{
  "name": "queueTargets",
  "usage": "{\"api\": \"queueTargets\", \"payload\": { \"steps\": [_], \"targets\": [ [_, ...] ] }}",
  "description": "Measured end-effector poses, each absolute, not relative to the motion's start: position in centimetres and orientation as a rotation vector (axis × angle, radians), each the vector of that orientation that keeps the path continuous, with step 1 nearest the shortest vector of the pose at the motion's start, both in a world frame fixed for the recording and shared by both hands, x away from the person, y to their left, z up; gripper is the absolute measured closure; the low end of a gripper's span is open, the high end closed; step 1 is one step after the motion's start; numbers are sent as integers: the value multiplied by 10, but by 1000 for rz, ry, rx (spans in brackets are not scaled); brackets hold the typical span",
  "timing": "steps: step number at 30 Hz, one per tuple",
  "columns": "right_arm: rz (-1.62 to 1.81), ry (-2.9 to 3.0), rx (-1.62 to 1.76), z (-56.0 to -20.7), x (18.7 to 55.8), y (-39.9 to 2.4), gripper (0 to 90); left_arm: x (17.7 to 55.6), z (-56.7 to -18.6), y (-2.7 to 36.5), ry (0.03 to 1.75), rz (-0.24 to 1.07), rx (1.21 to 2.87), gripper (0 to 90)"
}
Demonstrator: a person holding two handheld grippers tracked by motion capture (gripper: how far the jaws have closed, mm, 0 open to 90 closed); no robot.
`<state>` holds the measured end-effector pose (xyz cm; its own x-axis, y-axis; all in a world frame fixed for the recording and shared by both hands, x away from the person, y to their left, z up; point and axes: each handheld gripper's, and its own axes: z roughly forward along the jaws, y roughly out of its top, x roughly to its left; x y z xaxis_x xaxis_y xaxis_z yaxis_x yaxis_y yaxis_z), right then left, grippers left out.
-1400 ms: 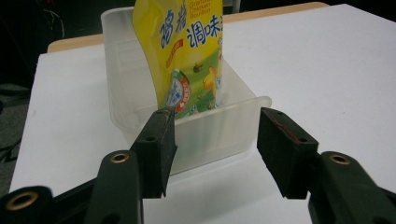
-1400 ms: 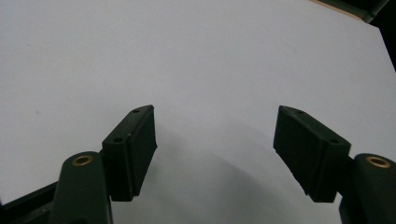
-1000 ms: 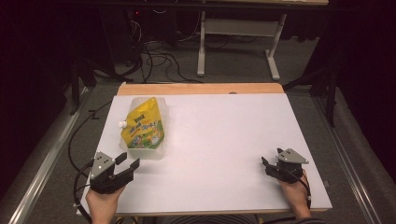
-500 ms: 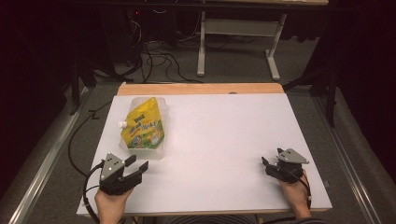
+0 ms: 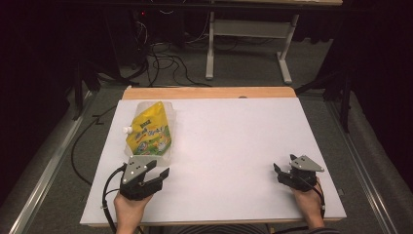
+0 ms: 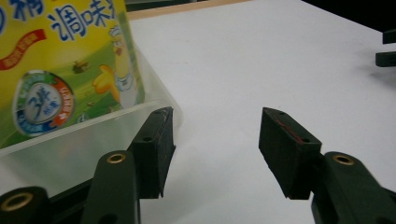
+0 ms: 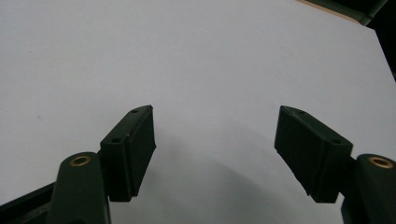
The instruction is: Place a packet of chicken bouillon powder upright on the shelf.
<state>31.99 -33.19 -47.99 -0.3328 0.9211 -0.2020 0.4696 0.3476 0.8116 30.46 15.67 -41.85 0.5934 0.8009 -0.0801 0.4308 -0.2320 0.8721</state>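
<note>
A yellow and green spouted pouch [image 5: 149, 128] lies in a clear plastic container [image 5: 165, 155] at the table's left. My left gripper [image 5: 159, 171] is just in front of that container, open, with nothing between its jaws. In the left gripper view the container's clear wall [image 6: 70, 140] and the pouch [image 6: 65, 60] stand right beyond the left jaw, and my left gripper [image 6: 215, 149] faces bare white tabletop. My right gripper [image 5: 282, 168] rests open near the table's front right corner. The right gripper view has my right gripper [image 7: 215, 154] wide open above the white surface.
The white tabletop [image 5: 234, 141] has a wooden strip [image 5: 209, 92] along its far edge. Beyond it are cables on the floor [image 5: 160, 63] and a grey desk frame [image 5: 248, 34]. A black cable [image 5: 109, 187] trails from the left gripper off the table's front left.
My left gripper has moved right and forward along the front of the table, to just in front of the container. The right gripper has stayed still.
</note>
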Motion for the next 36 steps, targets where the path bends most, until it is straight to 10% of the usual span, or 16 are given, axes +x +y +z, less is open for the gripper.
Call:
{"api": "queueTargets", "payload": {
  "steps": [36],
  "targets": [
    [863,1906,1229,-479,319,-333,274,330,-435,91,919,394,1935,456]
  ]
}}
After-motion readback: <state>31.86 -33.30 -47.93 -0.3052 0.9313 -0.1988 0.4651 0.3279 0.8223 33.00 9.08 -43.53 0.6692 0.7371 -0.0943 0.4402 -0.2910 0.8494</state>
